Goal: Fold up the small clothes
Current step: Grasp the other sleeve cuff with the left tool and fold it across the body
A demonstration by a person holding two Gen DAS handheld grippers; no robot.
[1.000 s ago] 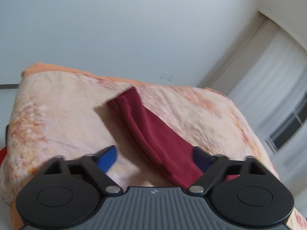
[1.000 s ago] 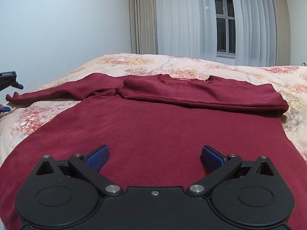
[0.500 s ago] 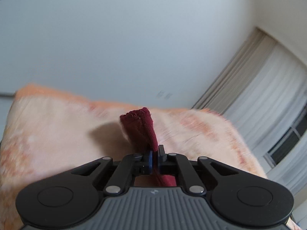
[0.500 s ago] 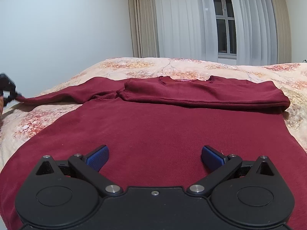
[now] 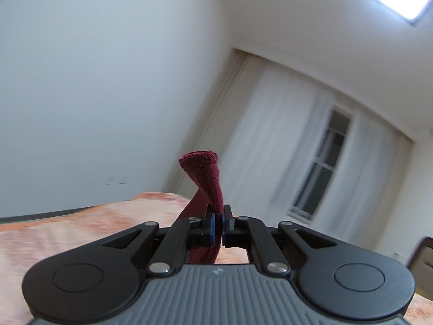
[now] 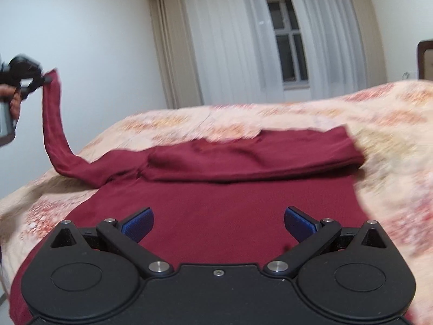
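Observation:
A dark red long-sleeved sweater (image 6: 216,205) lies flat on the bed, its right sleeve folded across the chest. My left gripper (image 5: 218,226) is shut on the left sleeve's cuff (image 5: 207,178) and holds it high above the bed. In the right wrist view the left gripper (image 6: 40,81) is at the far left with the sleeve (image 6: 52,132) hanging down from it to the shoulder. My right gripper (image 6: 218,223) is open and empty, low over the sweater's lower body.
The bed has a peach floral cover (image 6: 379,124). White curtains and a window (image 6: 289,51) stand behind the bed. A dark wooden headboard or chair edge (image 6: 425,59) shows at the far right. A white wall (image 5: 94,94) is on the left.
My left gripper closed on the sleeve cuff and lifted it high off the bed. The right gripper stayed open and moved a little over the sweater.

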